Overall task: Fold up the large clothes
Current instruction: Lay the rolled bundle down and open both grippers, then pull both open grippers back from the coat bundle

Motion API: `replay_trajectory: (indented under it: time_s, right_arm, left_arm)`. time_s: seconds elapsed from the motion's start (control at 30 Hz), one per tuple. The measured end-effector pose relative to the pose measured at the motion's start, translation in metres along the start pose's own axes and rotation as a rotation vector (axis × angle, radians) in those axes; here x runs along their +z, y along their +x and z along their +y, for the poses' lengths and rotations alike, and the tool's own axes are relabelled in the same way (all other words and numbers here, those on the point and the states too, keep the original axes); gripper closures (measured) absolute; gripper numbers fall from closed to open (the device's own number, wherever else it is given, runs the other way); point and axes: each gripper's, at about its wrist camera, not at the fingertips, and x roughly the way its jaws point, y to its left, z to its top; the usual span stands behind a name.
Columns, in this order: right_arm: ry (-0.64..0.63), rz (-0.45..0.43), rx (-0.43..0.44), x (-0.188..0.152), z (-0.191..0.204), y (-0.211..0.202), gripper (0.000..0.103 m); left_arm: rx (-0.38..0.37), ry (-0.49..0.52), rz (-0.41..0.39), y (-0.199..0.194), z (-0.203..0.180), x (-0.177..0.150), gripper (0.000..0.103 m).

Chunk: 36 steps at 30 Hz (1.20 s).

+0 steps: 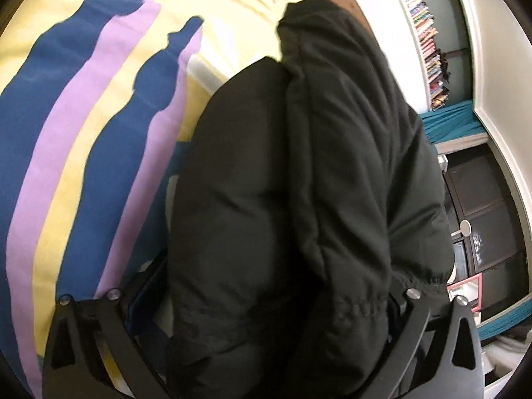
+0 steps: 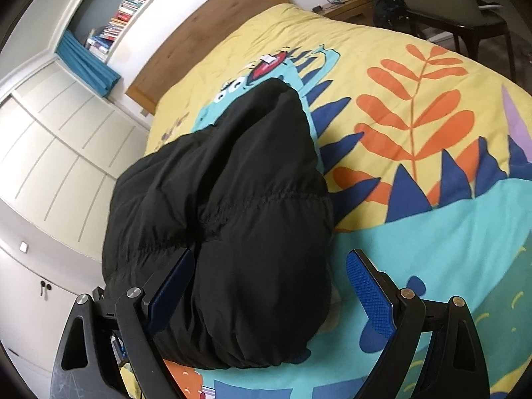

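Releasing a folded black puffer jacket (image 2: 226,206) onto the bed (image 2: 432,232), my left fingers (image 1: 143,292) and right fingers (image 2: 369,292) stand spread around its near end, gripping nothing. Next, I judge, comes pressing the bundle flat.

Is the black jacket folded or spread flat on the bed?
Folded: the black jacket lies bundled, its layers doubled over, on the bed cover.
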Motion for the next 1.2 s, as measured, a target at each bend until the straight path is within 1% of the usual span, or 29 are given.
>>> replay_trajectory:
  time_s: [0.07, 0.1, 0.17, 0.3, 0.47, 0.57, 0.6, 0.67, 0.7, 0.77, 0.8, 0.87, 0.93, 1.0, 1.1, 1.2]
  right_arm:
    - [-0.011, -0.004, -0.009, -0.001, 0.005, -0.004, 0.011]
    - [-0.014, -0.005, -0.009, -0.001, 0.007, -0.007, 0.011]
    - [-0.028, -0.009, -0.011, -0.002, 0.013, -0.013, 0.011]
    - [-0.055, -0.017, -0.017, -0.003, 0.020, -0.025, 0.011]
    - [-0.064, -0.037, -0.017, -0.007, 0.022, -0.039, 0.011]
    - [-0.073, -0.049, -0.029, -0.010, 0.022, -0.045, 0.011]
    - [-0.076, -0.054, -0.029, -0.012, 0.022, -0.047, 0.011]
    - [-0.087, -0.057, -0.047, -0.018, 0.024, -0.051, 0.011]
    - [-0.102, -0.055, -0.060, -0.021, 0.026, -0.053, 0.011]
    - [-0.122, -0.051, -0.074, -0.030, 0.029, -0.055, 0.011]
    - [-0.124, -0.051, -0.077, -0.033, 0.031, -0.057, 0.011]
    - [-0.136, -0.057, -0.074, -0.045, 0.035, -0.060, 0.011]
    - [-0.160, -0.060, -0.106, -0.057, 0.041, -0.062, 0.010]
    - [-0.207, -0.052, -0.141, -0.074, 0.049, -0.061, 0.010]
    - [-0.267, -0.043, -0.187, -0.097, 0.061, -0.060, 0.010]
    - [-0.314, -0.046, -0.202, -0.120, 0.073, -0.061, 0.009]
  left_arm:
    - [-0.019, 0.036, 0.009, -0.003, 0.002, 0.001, 0.000]
    - [-0.023, 0.052, 0.010, 0.000, -0.006, 0.010, 0.000]
    - [-0.018, 0.074, -0.008, -0.016, 0.001, 0.018, 0.000]
    - [0.006, 0.041, -0.075, -0.050, 0.014, 0.031, 0.000]
    - [0.060, 0.036, -0.107, -0.082, 0.013, 0.031, 0.000]
    - [0.128, 0.042, -0.144, -0.106, 0.006, 0.018, 0.000]
    - [0.140, 0.046, -0.148, -0.113, 0.001, 0.017, 0.000]
    - [0.184, 0.056, -0.169, -0.128, -0.013, 0.006, 0.000]
    - [0.196, 0.059, -0.177, -0.132, -0.029, 0.003, 0.000]
    - [0.197, 0.062, -0.192, -0.141, -0.044, -0.015, 0.000]
    - [0.209, 0.068, -0.196, -0.148, -0.054, -0.024, 0.000]
    - [0.259, 0.097, -0.214, -0.153, -0.073, -0.041, 0.000]
    - [0.314, 0.131, -0.237, -0.159, -0.092, -0.063, 0.000]
    - [0.358, 0.164, -0.245, -0.159, -0.106, -0.083, 0.000]
    - [0.448, 0.221, -0.252, -0.153, -0.129, -0.116, 0.000]
    - [0.485, 0.273, -0.252, -0.149, -0.149, -0.146, 0.000]
